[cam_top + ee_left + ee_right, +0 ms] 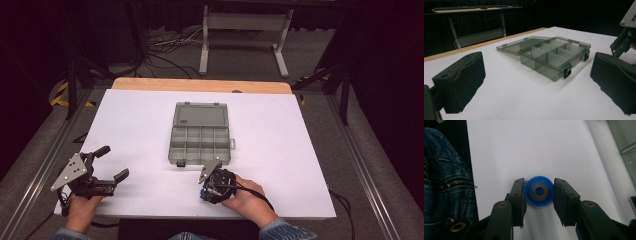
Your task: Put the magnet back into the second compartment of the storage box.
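We have the right gripper (539,192) down near the front edge of the white table (280,165), its jaws pinching a small round blue plastic piece with a grey centre ring (539,191), one pad on each side of it. The piece sits on the table surface at about seven o'clock from the clear grey plastic compartment box (200,145), whose lid (201,115) lies folded back flat at its twelve o'clock side.

We judge this to be the pick-up step: the grip is made but the piece is not yet lifted. The next move probably calls for raising it straight up, carrying it toward one o'clock over the near wall of the box, and lowering it into one of the open compartments, all of which look empty.

Our left gripper (107,162) rests at nine o'clock from the box, jaws spread wide with nothing between them. The near wall and its two dark latches (567,72) stand in the way; the dividers leave narrow cells, so the drop needs care.
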`<state>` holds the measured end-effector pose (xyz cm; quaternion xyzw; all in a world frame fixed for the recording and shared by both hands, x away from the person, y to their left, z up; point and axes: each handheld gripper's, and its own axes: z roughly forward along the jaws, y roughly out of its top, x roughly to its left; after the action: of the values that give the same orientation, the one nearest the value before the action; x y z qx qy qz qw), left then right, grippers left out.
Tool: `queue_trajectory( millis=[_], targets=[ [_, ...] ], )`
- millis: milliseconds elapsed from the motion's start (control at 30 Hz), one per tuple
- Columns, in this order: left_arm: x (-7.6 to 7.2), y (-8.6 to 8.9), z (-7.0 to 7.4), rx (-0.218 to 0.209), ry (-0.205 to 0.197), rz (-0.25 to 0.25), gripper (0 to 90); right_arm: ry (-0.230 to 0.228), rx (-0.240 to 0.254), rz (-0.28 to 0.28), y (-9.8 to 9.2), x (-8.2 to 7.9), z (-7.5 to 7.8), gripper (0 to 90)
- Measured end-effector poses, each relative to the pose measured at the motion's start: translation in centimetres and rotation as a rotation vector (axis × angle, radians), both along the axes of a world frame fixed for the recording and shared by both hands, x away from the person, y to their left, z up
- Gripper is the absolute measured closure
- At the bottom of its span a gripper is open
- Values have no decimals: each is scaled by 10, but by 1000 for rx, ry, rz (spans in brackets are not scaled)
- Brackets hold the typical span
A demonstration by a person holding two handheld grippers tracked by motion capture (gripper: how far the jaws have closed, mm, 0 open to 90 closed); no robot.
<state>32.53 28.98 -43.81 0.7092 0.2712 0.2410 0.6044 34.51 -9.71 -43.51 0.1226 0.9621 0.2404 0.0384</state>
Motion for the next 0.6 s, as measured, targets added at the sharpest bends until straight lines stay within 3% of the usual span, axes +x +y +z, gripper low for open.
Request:
queue_trajectory(
  millis=[600],
  targets=[
    [0,1,0,-2,-2,3,6,-40,42,-20,-8,3,29,626]
  ],
)
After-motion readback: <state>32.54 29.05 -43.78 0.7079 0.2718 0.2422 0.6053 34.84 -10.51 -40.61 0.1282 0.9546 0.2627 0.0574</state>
